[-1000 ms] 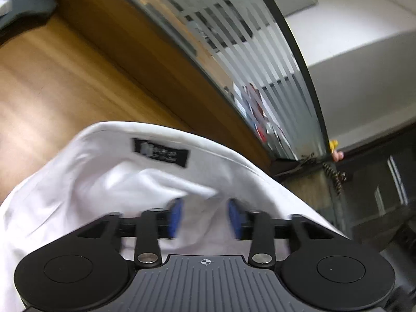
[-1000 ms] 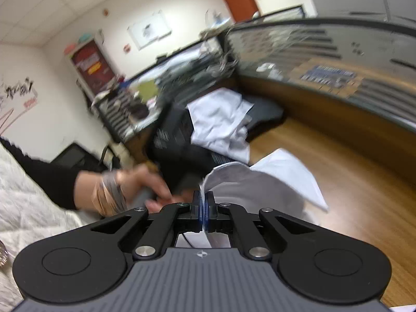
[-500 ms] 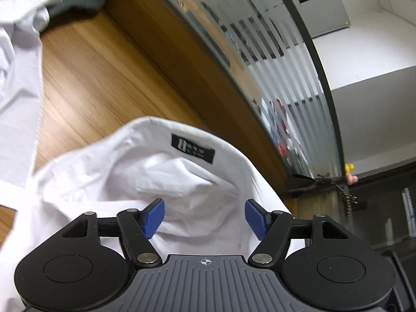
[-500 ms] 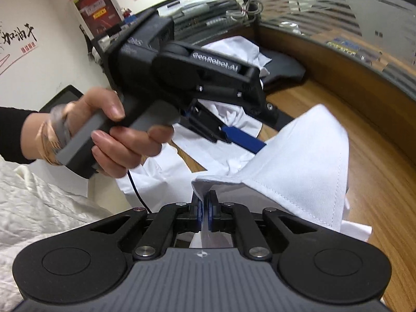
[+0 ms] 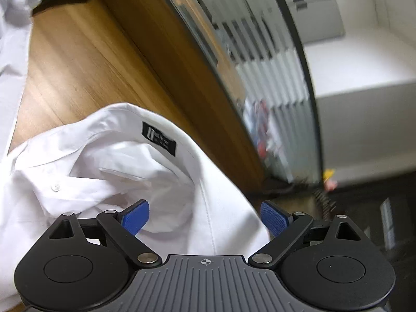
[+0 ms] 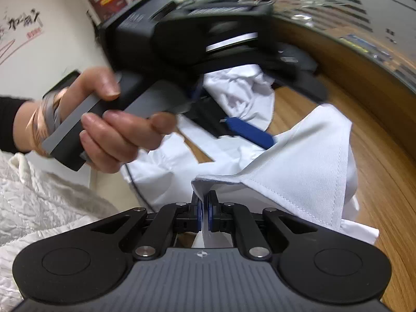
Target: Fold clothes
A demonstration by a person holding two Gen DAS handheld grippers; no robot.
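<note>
White dress shirt [image 5: 135, 171] rumpled on the wooden table [image 5: 78, 72], collar standing open, black neck label facing up, no flat fold showing anywhere. Collar point [image 6: 299, 171] lifted clear of the table, pinched in the right tongs [image 6: 204, 214]. Left tongs [image 5: 205, 218] spread wide over the collar, holding nothing. Smoothing and every fold seemingly remaining. More white clothes [image 6: 241, 91] heaped farther back, unfolded.

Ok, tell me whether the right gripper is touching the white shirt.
Touching. The right wrist view shows the right gripper shut on the white shirt, a fold of fabric pinched between its blue pads.
</note>
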